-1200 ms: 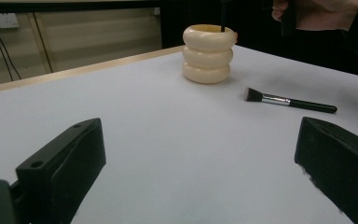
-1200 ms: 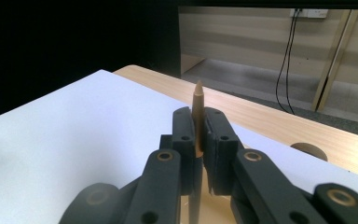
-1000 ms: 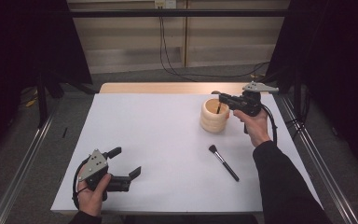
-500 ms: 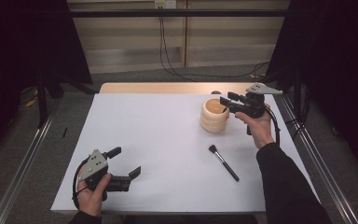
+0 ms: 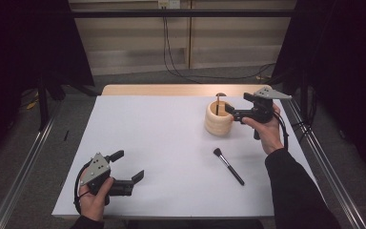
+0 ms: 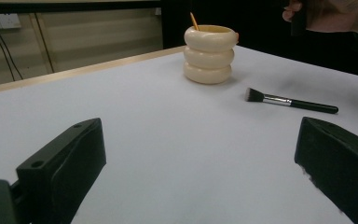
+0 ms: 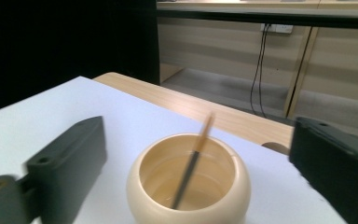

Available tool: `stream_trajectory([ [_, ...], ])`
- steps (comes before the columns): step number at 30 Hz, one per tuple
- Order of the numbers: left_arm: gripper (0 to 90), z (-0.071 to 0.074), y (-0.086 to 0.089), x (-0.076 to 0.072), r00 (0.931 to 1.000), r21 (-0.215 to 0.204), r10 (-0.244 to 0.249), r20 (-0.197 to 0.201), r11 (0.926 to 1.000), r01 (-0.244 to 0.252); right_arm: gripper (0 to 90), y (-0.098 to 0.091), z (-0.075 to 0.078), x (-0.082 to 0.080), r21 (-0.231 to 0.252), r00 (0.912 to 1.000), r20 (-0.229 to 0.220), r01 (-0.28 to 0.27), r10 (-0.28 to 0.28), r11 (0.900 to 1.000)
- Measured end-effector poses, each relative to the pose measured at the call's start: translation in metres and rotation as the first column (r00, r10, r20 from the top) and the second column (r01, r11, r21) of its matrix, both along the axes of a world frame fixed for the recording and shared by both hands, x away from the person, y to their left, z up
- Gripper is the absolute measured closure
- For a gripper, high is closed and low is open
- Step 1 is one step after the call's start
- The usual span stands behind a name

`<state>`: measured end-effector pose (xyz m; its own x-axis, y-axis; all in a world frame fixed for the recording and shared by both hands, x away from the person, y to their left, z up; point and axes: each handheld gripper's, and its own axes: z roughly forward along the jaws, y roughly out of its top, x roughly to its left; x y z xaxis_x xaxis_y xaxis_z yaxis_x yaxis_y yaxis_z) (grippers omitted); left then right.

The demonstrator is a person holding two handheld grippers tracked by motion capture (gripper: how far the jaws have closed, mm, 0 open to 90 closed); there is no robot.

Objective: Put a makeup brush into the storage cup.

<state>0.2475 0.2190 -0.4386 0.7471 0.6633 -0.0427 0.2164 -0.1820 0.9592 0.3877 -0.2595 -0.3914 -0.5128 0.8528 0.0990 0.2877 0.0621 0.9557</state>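
Observation:
A cream ribbed holder [image 5: 218,119] [image 6: 209,53] [image 7: 189,186] stands at the table's back right. A thin brush [image 5: 218,102] [image 6: 194,21] [image 7: 193,161] leans inside it, handle end up. My right gripper [image 5: 229,113] [image 7: 198,149] hovers just right of the holder. Its jaws have just been opening and now stand wide apart, with the brush in the holder beyond them, untouched. A black makeup brush [image 5: 228,166] [image 6: 289,101] lies flat on the white table in front of the holder. My left gripper [image 5: 129,165] [image 6: 200,154] rests open and empty at the front left.
The white table top [image 5: 162,143] ends in a wooden strip at the back [image 5: 171,89]. Metal rails run along both sides. Cables hang on the wall behind. The person's right hand [image 6: 326,14] shows beyond the holder in the left gripper view.
The right gripper drew back from over the holder toward the right and its jaws spread open. The thin brush now stands free in the holder. The left gripper kept still.

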Motion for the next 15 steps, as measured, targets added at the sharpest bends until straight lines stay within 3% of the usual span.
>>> stream_trajectory([
  [4, 2.0, 0.000, 0.001, -0.001, 1.0000, -0.012, 0.000, 0.001, 0.9999, 0.000, 0.0, 0.001, -0.002, -0.005, -0.021, 0.9997, 0.026, 0.003, -0.003, 0.9998],
  [11, 2.0, 0.001, 0.003, 0.000, 0.9999, -0.027, 0.016, -0.006, 0.9995, -0.016, 0.0, -0.005, -0.003, -0.016, 0.010, 0.9997, 0.024, 0.000, -0.001, 1.0000],
  [15, 1.9, 0.001, 0.004, 0.000, 0.9998, -0.035, 0.017, -0.006, 0.9992, -0.017, 0.0, -0.010, -0.004, -0.026, 0.001, 0.9995, 0.031, 0.005, -0.005, 1.0000],
])
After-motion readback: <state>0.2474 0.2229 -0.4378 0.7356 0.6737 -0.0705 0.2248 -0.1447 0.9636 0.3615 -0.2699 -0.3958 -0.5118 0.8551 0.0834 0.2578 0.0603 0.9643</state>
